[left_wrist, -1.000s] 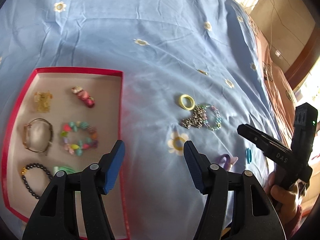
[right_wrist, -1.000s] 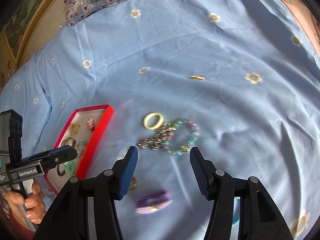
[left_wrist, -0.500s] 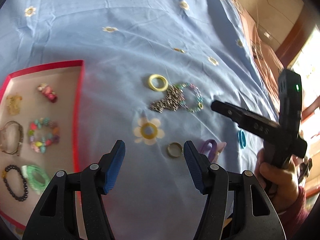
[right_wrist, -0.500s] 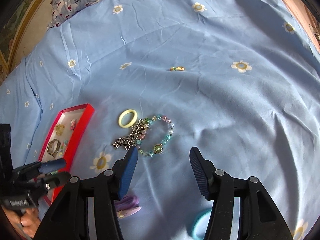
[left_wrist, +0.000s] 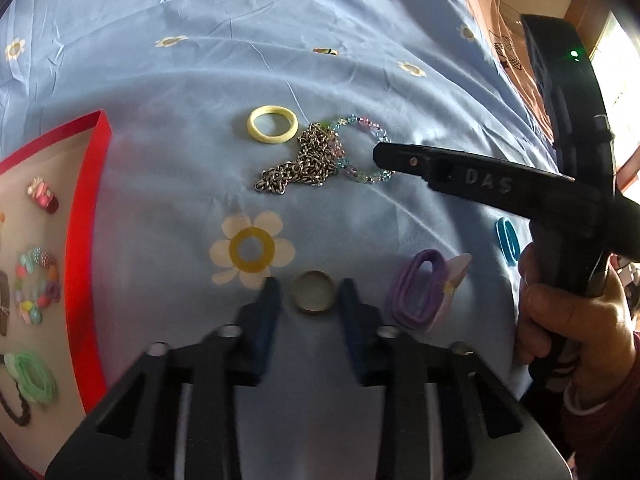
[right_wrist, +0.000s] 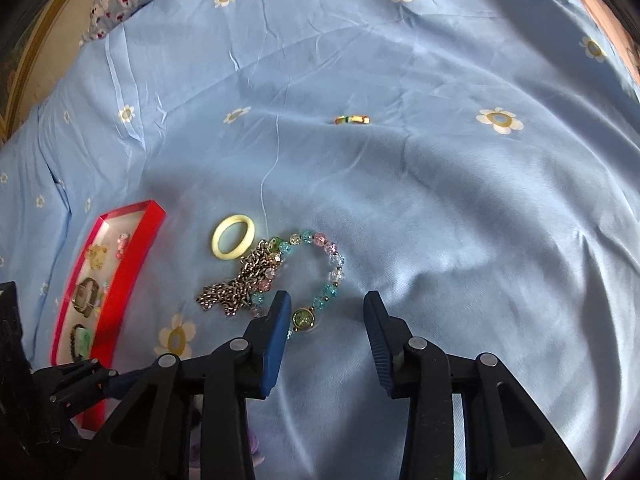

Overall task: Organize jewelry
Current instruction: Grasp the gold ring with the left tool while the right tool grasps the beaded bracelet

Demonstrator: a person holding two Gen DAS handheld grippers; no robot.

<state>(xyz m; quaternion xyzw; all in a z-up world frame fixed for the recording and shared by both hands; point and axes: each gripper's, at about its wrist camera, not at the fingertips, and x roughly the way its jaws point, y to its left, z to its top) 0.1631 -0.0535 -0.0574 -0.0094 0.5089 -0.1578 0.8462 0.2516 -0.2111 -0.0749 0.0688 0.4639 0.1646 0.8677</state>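
Note:
A small gold ring (left_wrist: 312, 291) lies on the blue sheet between the tips of my left gripper (left_wrist: 308, 289), whose jaws stand open on either side of it without touching. A yellow ring (left_wrist: 273, 124), a silver chain (left_wrist: 302, 162) and a pastel bead bracelet (left_wrist: 362, 148) lie beyond. My right gripper (right_wrist: 325, 304) is open just over the near end of the bead bracelet (right_wrist: 320, 276), next to the chain (right_wrist: 240, 284) and yellow ring (right_wrist: 233, 235). The red tray (left_wrist: 82, 216) at left holds several sorted pieces.
A purple hair tie (left_wrist: 418, 290) with a clip and a blue ring (left_wrist: 507, 239) lie right of the left gripper. A small gold and green ring (right_wrist: 352, 119) lies farther up the sheet. The red tray (right_wrist: 132, 252) shows left in the right wrist view.
My left gripper moved right and down, its jaws narrowing around the gold ring. My right gripper moved forward to the bead bracelet, still open.

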